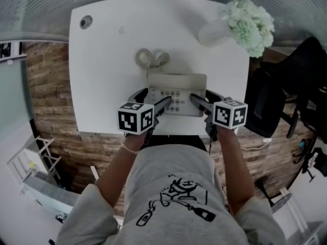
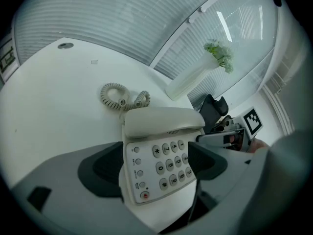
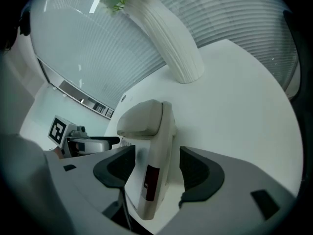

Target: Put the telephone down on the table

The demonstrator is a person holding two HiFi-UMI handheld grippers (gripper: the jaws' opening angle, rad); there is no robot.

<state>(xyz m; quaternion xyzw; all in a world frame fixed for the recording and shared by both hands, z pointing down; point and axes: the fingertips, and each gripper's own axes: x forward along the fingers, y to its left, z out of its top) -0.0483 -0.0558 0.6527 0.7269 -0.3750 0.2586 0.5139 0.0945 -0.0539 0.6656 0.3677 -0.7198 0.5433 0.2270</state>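
Observation:
A cream push-button telephone [image 1: 176,88] lies on the white table [image 1: 102,75] close to its front edge, with the handset on the cradle at the far side. Its coiled cord [image 1: 150,57] sits behind it. My left gripper [image 1: 157,95] stands open over the phone's left part, with one finger above the keypad and the other outside the left edge. In the left gripper view, the keypad [image 2: 166,165] shows between the spread jaws of my left gripper [image 2: 155,163]. My right gripper [image 1: 200,94] is open around the phone's right side [image 3: 146,180], and a narrow gap shows beside one jaw.
A white ribbed vase [image 1: 217,32] with pale green flowers [image 1: 250,24] lies at the table's far right corner. A cable hole [image 1: 86,21] sits at the far left. A black chair [image 1: 276,96] stands to the right of the table. The person stands at the front edge.

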